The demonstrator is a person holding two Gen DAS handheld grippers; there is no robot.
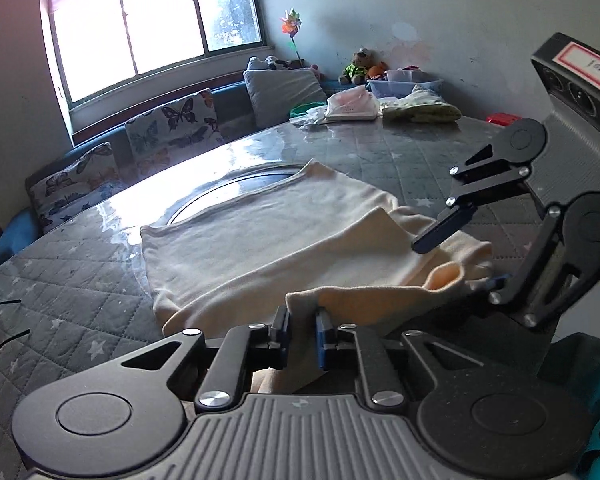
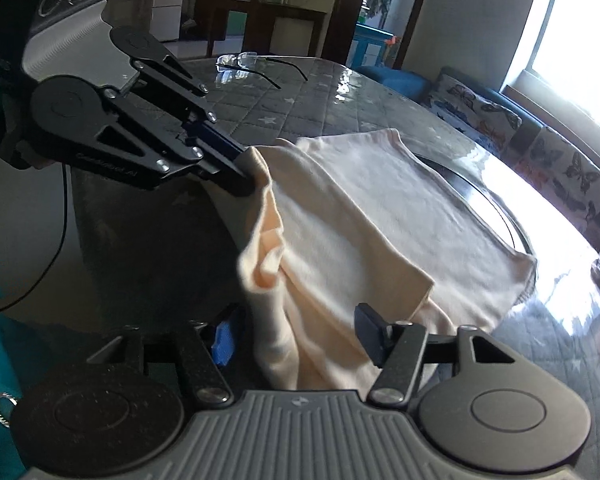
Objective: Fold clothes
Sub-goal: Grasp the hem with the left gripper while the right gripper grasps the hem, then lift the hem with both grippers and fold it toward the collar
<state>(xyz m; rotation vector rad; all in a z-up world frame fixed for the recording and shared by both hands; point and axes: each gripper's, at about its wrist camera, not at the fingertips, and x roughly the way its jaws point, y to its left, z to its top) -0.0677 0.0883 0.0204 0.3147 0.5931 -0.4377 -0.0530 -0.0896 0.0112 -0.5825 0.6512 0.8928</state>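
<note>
A cream knit garment [image 1: 260, 240] lies spread on the round table [image 1: 80, 280], and its near edge is lifted and bunched. At the bottom of the left wrist view my left gripper [image 1: 302, 326] is shut on a fold of that edge. The right wrist view shows the left gripper [image 2: 246, 178] pinching the garment [image 2: 380, 216] at its upper corner. My right gripper [image 2: 296, 330] straddles the bunched near end. Its right finger touches the cloth, and a gap shows beside the blue left pad [image 2: 224, 340]. In the left wrist view the right gripper [image 1: 458, 263] sits around the same bunch.
The table has a grey quilted star cover under a shiny clear sheet, with a round turntable [image 1: 236, 196] partly beneath the garment. Eyeglasses [image 2: 252, 64] lie at one edge. Folded cloth and bags [image 1: 380, 108] sit at the far side. Butterfly cushions [image 1: 172, 124] line the window bench.
</note>
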